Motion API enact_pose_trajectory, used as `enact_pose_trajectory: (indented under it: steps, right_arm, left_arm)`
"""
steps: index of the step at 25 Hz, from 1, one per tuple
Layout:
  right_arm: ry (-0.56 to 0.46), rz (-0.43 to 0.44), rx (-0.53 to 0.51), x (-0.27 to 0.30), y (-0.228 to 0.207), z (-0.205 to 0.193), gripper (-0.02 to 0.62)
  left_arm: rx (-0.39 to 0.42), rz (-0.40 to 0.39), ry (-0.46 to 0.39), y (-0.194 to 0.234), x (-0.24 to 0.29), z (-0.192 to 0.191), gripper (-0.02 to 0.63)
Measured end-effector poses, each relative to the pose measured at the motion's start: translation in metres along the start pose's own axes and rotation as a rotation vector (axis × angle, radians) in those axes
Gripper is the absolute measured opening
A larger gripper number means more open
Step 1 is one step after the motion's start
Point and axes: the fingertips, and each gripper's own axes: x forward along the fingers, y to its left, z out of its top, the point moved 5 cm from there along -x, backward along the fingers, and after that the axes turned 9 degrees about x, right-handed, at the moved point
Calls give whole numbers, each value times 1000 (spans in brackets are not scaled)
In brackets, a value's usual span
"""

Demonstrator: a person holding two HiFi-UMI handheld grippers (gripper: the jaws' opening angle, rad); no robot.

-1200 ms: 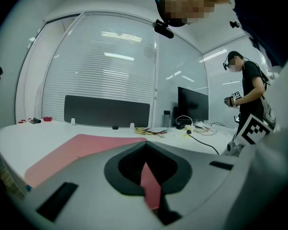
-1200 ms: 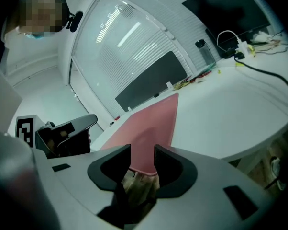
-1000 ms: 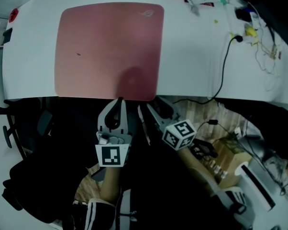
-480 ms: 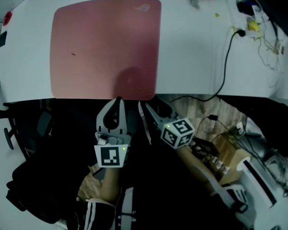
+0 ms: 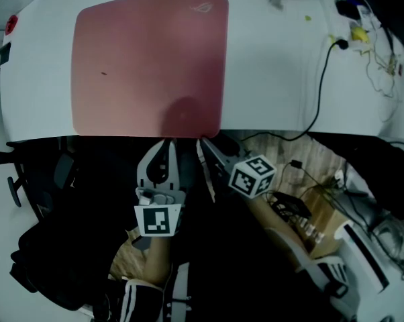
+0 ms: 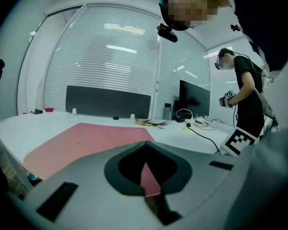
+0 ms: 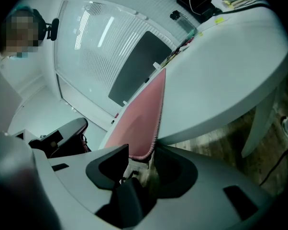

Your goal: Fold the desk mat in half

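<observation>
A pink desk mat (image 5: 148,62) lies flat on the white table (image 5: 269,66), its near edge along the table's front edge. Both grippers hang below that edge. My left gripper (image 5: 166,143) is shut and empty, its tip just under the middle of the mat's near edge; its own view looks over the mat (image 6: 86,138). My right gripper (image 5: 205,145) stands open just below the mat's near right corner. In the right gripper view that rounded corner (image 7: 144,152) sits just beyond the gap between the jaws, with no clear contact.
A black cable (image 5: 316,86) runs across the table's right part and down over its edge. Papers and small clutter (image 5: 363,39) lie at the far right. A dark chair (image 5: 34,180) stands at the left and a wooden box (image 5: 319,220) on the floor at the right. A person (image 6: 247,95) stands beyond the table.
My right gripper has risen a little toward the mat's near right corner. The left gripper has barely moved. The head view has shifted slightly.
</observation>
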Motion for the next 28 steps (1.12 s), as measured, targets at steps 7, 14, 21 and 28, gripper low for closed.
enact_pose_trajectory:
  steps: [7,14,21,28]
  right_arm:
    - [0,4,-30,-4,4,4,47]
    - [12,10,-41,-5,12,4,17]
    - [34,46,-89,-7,20,15,17]
    - [31,119,-185,5,45,31,16]
  left_arm:
    - [0,33,6,5,-10,-1,2]
    - [2,48,-9,8,-15,1,2]
    - [0,79,-14,8,-14,4,2]
    - [22,121,-51,16,-15,20,2]
